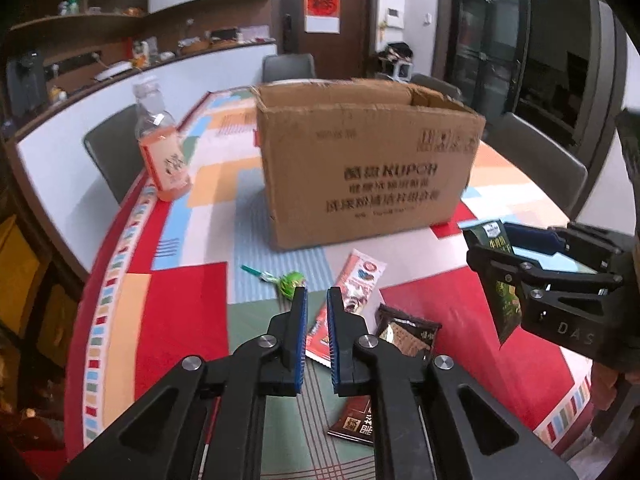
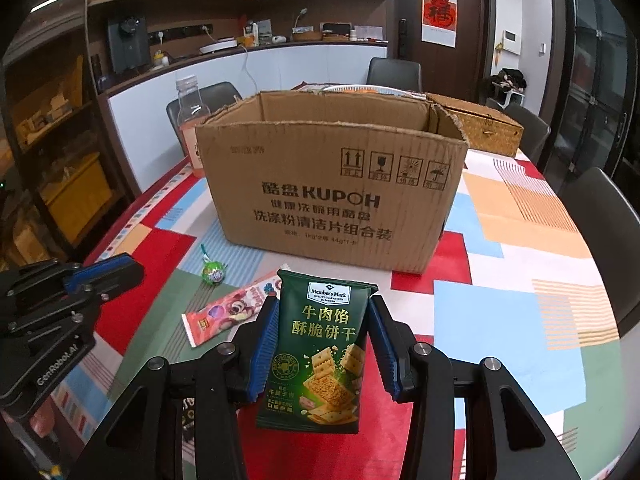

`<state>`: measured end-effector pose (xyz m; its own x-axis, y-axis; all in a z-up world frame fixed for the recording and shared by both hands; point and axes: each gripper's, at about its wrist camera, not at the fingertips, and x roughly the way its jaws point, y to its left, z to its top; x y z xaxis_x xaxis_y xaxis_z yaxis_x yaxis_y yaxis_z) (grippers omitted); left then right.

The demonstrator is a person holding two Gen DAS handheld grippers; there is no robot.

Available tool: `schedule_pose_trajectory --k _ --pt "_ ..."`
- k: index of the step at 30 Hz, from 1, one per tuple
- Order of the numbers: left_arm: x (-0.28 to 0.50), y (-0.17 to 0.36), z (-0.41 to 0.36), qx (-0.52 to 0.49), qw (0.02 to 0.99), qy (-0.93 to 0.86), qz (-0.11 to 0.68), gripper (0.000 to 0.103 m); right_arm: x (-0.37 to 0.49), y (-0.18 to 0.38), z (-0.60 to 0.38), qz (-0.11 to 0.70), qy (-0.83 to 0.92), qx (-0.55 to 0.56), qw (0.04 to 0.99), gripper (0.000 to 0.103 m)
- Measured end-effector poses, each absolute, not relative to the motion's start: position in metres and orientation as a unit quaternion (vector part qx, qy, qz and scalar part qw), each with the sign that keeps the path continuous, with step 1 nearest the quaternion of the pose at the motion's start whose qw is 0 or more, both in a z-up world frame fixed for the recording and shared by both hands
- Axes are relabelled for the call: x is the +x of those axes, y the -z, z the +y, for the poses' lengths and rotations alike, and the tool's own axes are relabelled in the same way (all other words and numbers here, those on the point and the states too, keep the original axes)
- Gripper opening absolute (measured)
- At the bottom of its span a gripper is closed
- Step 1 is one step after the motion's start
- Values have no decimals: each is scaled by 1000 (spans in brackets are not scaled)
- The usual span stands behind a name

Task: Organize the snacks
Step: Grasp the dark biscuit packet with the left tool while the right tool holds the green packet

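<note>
Right claw [image 2: 322, 344], low centre of its own view, pinches a green cracker packet [image 2: 320, 356] above the table, short of the open cardboard box [image 2: 332, 184]. Left claw [image 1: 317, 312] is pressed together on nothing. Likely early on: a lollipop [image 1: 290, 282], pink wrapper [image 1: 352, 292] and brown packet [image 1: 408, 334] still lie loose. Only the right view shows the box interior, seemingly empty; only the left view shows the brown packet.
</note>
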<state>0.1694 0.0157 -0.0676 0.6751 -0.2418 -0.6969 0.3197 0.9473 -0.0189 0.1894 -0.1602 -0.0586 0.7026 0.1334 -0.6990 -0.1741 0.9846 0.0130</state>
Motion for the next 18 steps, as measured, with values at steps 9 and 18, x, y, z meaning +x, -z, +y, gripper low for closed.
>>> schedule_pose_trajectory --k 9,18 --pt "165 87 3 80 886 204 408 27 189 72 -158 399 -85 -36 912 45" --pt "155 109 -20 85 850 255 454 50 174 82 -164 426 -92 -28 899 45"
